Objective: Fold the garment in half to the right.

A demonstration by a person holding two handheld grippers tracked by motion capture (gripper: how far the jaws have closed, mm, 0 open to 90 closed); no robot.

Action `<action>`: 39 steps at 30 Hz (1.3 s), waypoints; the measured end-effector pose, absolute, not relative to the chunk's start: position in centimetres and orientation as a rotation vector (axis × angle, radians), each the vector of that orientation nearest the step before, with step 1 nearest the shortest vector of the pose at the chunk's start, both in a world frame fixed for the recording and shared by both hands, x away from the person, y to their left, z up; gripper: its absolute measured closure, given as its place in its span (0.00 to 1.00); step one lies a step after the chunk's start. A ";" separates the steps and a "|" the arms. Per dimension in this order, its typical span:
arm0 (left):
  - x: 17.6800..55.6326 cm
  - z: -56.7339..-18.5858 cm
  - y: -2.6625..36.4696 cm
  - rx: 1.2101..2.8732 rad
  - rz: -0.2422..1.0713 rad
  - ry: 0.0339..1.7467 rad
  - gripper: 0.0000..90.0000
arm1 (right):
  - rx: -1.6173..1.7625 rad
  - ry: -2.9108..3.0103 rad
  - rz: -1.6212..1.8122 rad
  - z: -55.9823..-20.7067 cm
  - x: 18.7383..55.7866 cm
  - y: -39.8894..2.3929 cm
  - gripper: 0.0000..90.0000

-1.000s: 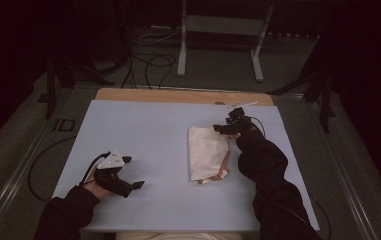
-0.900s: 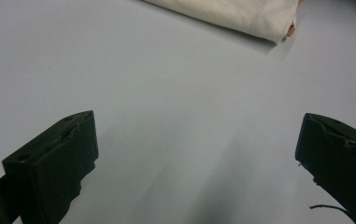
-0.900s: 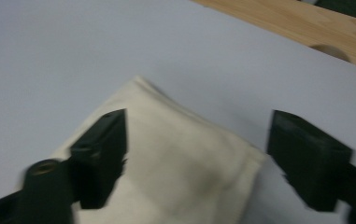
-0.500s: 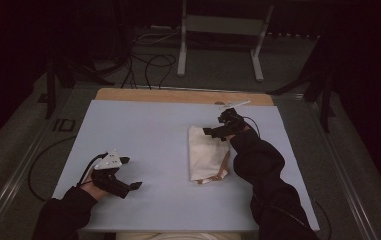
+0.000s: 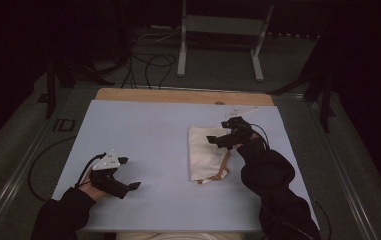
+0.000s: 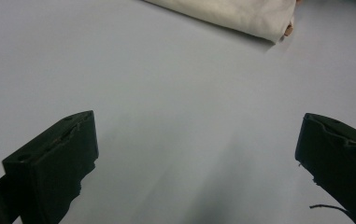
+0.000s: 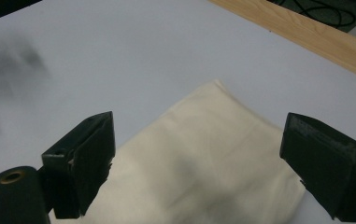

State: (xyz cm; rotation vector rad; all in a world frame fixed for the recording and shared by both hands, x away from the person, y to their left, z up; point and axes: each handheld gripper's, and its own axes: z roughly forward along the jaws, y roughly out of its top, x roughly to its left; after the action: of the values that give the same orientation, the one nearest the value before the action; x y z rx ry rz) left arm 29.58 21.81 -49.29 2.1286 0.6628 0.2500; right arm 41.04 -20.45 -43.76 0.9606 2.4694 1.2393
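A folded cream cloth bag with brown straps lies flat on the pale table, right of centre. My right gripper hovers over the bag's far right corner, jaws wide apart and empty; in the right gripper view the cream cloth lies just below and between them. My left gripper rests low near the front left of the table, open and empty, well apart from the bag. In the left gripper view, the bag's folded edge lies far ahead.
A wooden strip runs along the table's far edge. Beyond it, cables and a metal stand sit on the dark floor. Bare table surface stretches between the two grippers.
My right gripper has moved left and slightly nearer, from beside the bag's far right corner to over it. The left gripper has barely shifted.
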 end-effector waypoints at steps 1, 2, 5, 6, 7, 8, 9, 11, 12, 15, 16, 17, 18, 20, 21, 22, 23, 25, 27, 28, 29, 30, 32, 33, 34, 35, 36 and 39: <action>29.6 -49.3 21.9 2.130 0.250 0.663 0.00 | 0.958 2.468 1.236 -43.8 40.8 -20.6 0.11; 29.5 -49.3 21.9 2.129 0.252 0.666 0.00 | 0.959 2.466 1.233 -43.8 40.5 -20.8 0.11; 29.5 -49.3 22.0 2.124 0.252 0.670 0.00 | 0.958 2.455 1.241 -43.9 39.6 -21.5 0.11; 29.5 -49.3 22.1 2.126 0.251 0.670 0.00 | 0.960 2.449 1.240 -43.9 39.3 -21.8 0.11; 29.4 -49.3 22.1 2.125 0.250 0.670 0.00 | 0.964 2.440 1.247 -43.9 39.0 -22.0 0.11; 29.4 -49.3 22.2 2.124 0.252 0.675 0.00 | 0.970 2.433 1.258 -43.9 38.8 -22.3 0.11; 29.4 -49.3 22.2 2.124 0.252 0.676 0.00 | 0.972 2.429 1.258 -44.0 38.5 -22.6 0.11; 29.4 -49.4 22.3 2.123 0.254 0.679 0.00 | 0.974 2.421 1.262 -44.1 37.9 -23.0 0.11; 29.4 -49.4 22.3 2.123 0.254 0.681 0.00 | 0.977 2.422 1.259 -44.3 37.6 -23.3 0.11; 29.3 -49.4 22.3 2.127 0.256 0.681 0.00 | 0.985 2.414 1.264 -44.6 37.0 -23.7 0.11; 29.3 -49.4 22.4 2.130 0.257 0.681 0.00 | 0.984 2.412 1.265 -45.0 36.6 -24.0 0.11; 29.3 -49.4 22.4 2.130 0.258 0.683 0.00 | 0.993 2.408 1.260 -45.2 36.3 -24.2 0.11; 29.3 -49.5 22.4 2.131 0.258 0.683 0.00 | 0.996 2.407 1.267 -45.4 36.1 -24.5 0.11; 29.3 -49.5 22.4 2.131 0.258 0.684 0.00 | 1.002 2.406 1.269 -45.7 35.8 -24.7 0.11; 29.3 -49.5 22.4 2.129 0.255 0.689 0.00 | 1.009 2.402 1.269 -45.9 35.6 -25.0 0.11; 29.3 -49.5 22.4 2.129 0.255 0.689 0.00 | 1.027 2.397 1.280 -46.4 35.0 -25.4 0.11; 29.3 -49.5 22.5 2.127 0.253 0.690 0.00 | 1.033 2.396 1.274 -46.7 34.8 -25.6 0.11; 29.3 -49.5 22.5 2.126 0.253 0.691 0.00 | 1.046 2.398 1.268 -47.1 34.4 -25.9 0.11; 29.2 -49.5 22.5 2.124 0.253 0.690 0.00 | 1.051 2.399 1.259 -47.4 34.0 -26.2 0.11; 29.2 -49.5 22.5 2.125 0.255 0.690 0.00 | 1.054 2.396 1.252 -47.6 33.7 -26.3 0.11; 29.2 -49.5 22.5 2.125 0.257 0.688 0.00 | 1.058 2.394 1.252 -47.7 33.5 -26.5 0.11; 29.1 -49.5 22.5 2.127 0.257 0.688 0.00 | 1.064 2.394 1.259 -47.9 33.3 -26.6 0.11; 29.1 -49.5 22.5 2.129 0.258 0.689 0.00 | 1.067 2.393 1.251 -48.3 32.7 -26.8 0.11; 29.1 -49.6 22.6 2.130 0.259 0.689 0.00 | 1.071 2.397 1.246 -48.5 32.5 -26.9 0.11; 29.1 -49.6 22.6 2.133 0.258 0.687 0.00 | 1.072 2.397 1.242 -48.7 32.3 -27.0 0.11; 29.1 -49.6 22.6 2.132 0.258 0.690 0.00 | 1.083 2.393 1.240 -48.9 32.0 -27.1 0.11; 29.1 -49.6 22.6 2.130 0.256 0.692 0.00 | 1.092 2.395 1.246 -49.2 31.8 -27.3 0.11; 29.1 -49.7 22.6 2.128 0.254 0.695 0.00 | 1.107 2.390 1.255 -49.8 31.1 -27.7 0.11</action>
State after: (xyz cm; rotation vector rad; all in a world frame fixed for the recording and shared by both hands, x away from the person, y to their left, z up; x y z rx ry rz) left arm 29.06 22.64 -49.68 2.1284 0.6950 0.2538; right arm 31.08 -27.68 -49.82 1.1072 2.3900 1.2551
